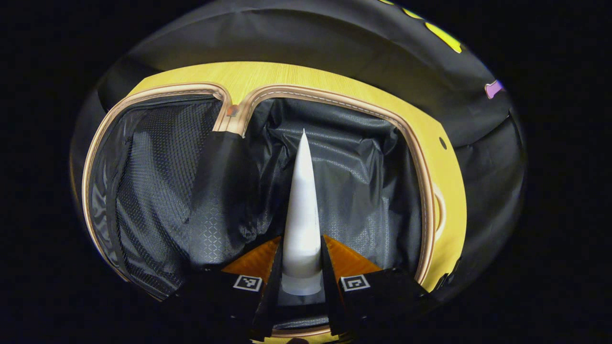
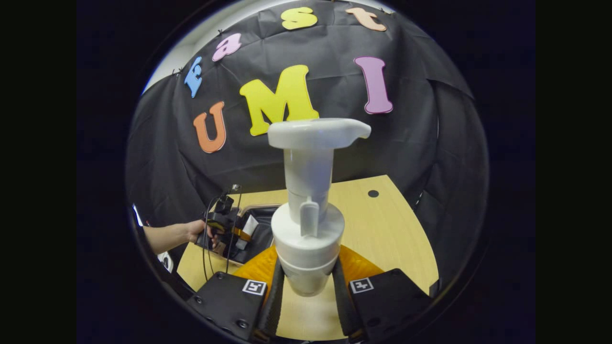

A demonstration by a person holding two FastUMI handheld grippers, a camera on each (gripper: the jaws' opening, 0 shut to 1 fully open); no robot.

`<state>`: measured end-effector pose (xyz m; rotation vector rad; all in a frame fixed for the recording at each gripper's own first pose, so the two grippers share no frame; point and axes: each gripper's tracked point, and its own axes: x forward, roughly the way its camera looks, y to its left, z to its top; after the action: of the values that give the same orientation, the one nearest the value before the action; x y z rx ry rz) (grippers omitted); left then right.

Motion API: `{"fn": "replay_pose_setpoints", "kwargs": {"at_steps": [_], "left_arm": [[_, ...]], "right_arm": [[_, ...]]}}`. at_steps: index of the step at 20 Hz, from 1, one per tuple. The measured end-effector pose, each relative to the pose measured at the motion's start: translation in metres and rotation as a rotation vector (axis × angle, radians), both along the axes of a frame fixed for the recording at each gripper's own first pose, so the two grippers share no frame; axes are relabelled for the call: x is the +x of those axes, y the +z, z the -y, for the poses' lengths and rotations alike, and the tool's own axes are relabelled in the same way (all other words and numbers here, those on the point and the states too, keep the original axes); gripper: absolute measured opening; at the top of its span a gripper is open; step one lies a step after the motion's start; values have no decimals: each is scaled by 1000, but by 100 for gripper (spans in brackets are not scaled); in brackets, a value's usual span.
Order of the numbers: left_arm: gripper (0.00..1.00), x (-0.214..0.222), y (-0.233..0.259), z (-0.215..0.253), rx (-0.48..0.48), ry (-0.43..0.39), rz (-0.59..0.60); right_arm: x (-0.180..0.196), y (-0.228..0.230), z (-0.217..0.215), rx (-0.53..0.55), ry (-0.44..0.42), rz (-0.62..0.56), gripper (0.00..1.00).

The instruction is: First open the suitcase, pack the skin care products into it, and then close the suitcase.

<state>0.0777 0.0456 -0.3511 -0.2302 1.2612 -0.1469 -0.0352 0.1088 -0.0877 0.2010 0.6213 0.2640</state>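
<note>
Staged recording booth: black cloth wall (image 2: 406, 143) behind a bare wooden table (image 2: 382, 229).

Left hand-held gripper (image 1: 301, 282): two black blocks at the bottom of the left gripper view, each bearing a small square black-and-white marker, with orange wedge-shaped panels behind. Right hand-held gripper (image 2: 306, 291): same build in the right gripper view, plus round screw heads along the near-left block and ribbed inner finger faces. Farther off there, dark body of the left one, thin black cables looping down, held by a bare forearm (image 2: 167, 235), no sleeve visible.
</note>
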Motion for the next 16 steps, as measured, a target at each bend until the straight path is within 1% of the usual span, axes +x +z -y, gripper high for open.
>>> {"fn": "replay_pose_setpoints", "kwargs": {"at_steps": [2,3,4,5,6,7,8,9,10,12,14,15,16], "left_arm": [[48,-1,2,1,11,-6,3],[52,-2,10,3,6,7,14],[51,-6,16,5,2,14,27],[63,-9,26,5,3,16,49],[73,-13,37,3,4,18,78],[84,-18,50,0,5,29,117],[97,-23,64,-3,-8,47,163],[100,-31,78,-7,-27,75,211],[98,-40,92,-10,-42,101,266],[98,-59,121,-24,-52,155,394],[97,-89,144,-41,-30,202,493],[98,-105,153,-53,-8,224,535],[98,-127,165,-62,13,240,578]], "right_arm": [[5,-4,-11,0,26,-12,46],[8,-5,-19,-4,48,-14,46],[10,-6,-28,-9,72,-16,46],[14,-7,-38,-9,97,-17,46],[19,-8,-49,-5,122,-20,46],[25,-9,-62,0,150,-24,46],[34,-12,-76,4,178,-32,46],[42,-15,-93,4,207,-43,46],[47,-20,-111,7,242,-63,46],[59,-32,-149,23,313,-123,46],[70,-54,-188,44,366,-221,46],[75,-67,-207,62,377,-282,44],[80,-84,-223,84,380,-351,46]]}}
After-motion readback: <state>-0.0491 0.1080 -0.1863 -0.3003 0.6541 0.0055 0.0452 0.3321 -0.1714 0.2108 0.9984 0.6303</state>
